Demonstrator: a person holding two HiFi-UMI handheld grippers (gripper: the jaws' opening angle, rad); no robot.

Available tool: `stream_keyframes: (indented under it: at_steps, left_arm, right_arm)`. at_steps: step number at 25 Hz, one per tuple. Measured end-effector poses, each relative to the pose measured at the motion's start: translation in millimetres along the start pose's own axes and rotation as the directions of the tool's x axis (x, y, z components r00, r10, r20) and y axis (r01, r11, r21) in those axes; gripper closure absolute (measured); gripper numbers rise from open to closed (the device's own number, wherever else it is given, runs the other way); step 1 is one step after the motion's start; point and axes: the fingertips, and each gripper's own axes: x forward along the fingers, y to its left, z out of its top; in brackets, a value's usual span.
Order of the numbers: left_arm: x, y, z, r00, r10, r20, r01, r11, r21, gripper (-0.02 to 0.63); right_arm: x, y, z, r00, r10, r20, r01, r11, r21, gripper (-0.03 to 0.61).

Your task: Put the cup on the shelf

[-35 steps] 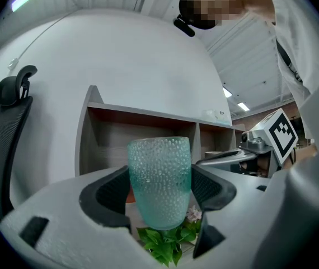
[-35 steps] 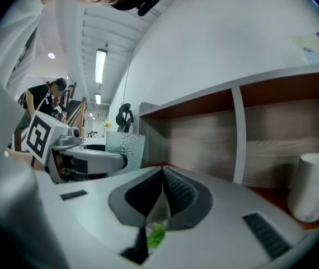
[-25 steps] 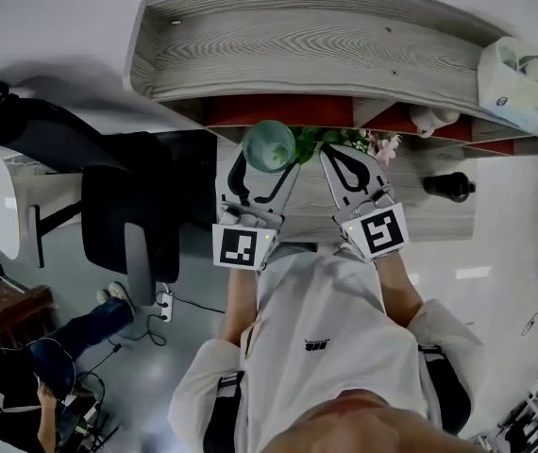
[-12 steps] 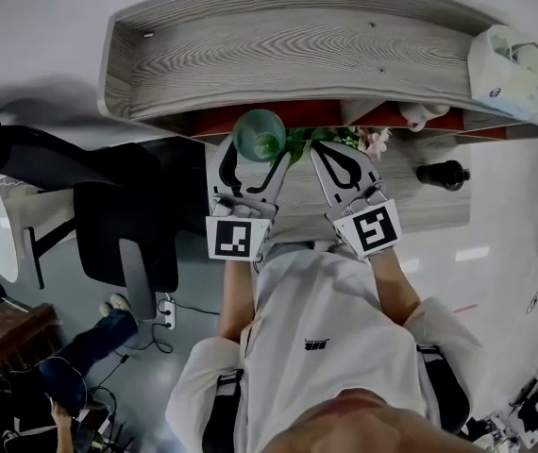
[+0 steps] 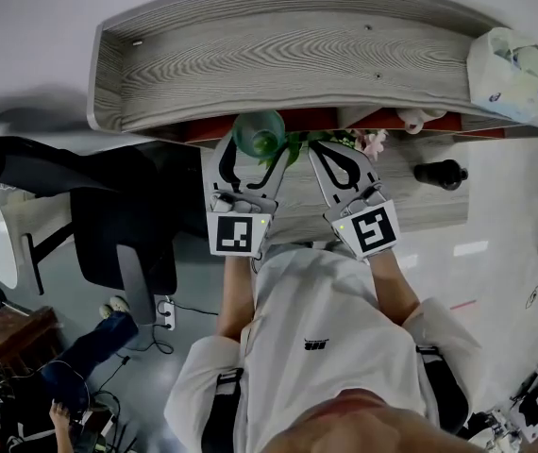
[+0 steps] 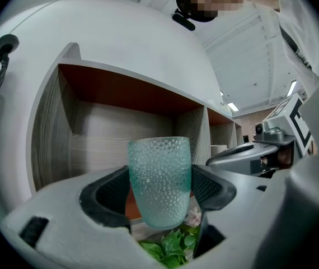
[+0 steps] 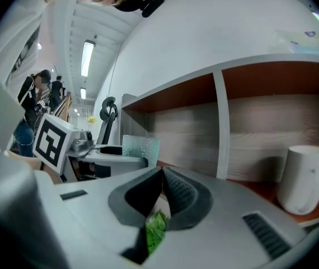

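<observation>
So the cup is gripped upright by the left claw, jaws closed onto its sides about halfway down, long axis straight up. It's held in the air just off the shelf's front edge, toward the left end, and the leftmost compartment is seen dead ahead of it. The right claw is pressed fully together with nothing caught in it, parked just beside the left one. Some green leaves can be seen below the cup. What the next move probably hinges on: cup pushed straight forward, kept vertical, then lowered. Whether its base already clears the compartment floor can't really be told from here, tbh
</observation>
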Motion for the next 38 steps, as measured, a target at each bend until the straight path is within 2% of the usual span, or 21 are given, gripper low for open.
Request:
stream_keyframes:
  at_steps: [13,22,38]
  left_arm:
    - [14,4,-11,0.999,0.021,-0.041,-0.021,1.0,0.001,0.261]
    - [27,7,-20,0.995,0.039,-0.092,-0.027,0.991,0.133,0.261]
    - [44,10,-19,0.994,0.046,-0.098,-0.033,0.991,0.129,0.261]
  right_arm:
    - [4,-7,-1,1.0,-0.006,-0.002,0.006,1.0,0.004,0.549]
    - [6,-8,-1,1.0,-0.007,-0.005,0.007,1.0,0.008,0.549]
    - [4,-14,-3,1.0,-0.013,-0.008,0.013,1.0,0.01,0.549]
